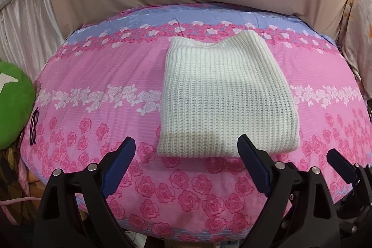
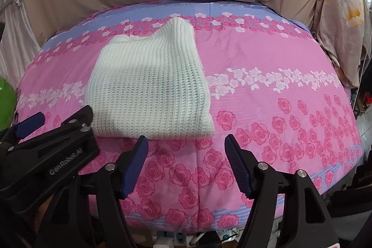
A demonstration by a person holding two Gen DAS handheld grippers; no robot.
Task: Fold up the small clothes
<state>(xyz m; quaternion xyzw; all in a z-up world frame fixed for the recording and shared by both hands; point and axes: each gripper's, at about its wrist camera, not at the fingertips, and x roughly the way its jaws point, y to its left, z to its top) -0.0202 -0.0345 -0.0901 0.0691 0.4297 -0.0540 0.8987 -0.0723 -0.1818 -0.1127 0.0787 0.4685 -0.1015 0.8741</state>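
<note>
On rose-print bedding [image 1: 97, 76], folded ribbed white knit [image 1: 223, 94] lies flat; both grippers' jaws gape empty.

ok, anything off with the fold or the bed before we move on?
Only a small thing: the white knit lies folded flat on the pink rose bedspread, but its far edge is uneven, one corner poking past a dip in the middle. Both grippers, left and right, are open and clear of it. Nothing spilled or damaged.
</note>
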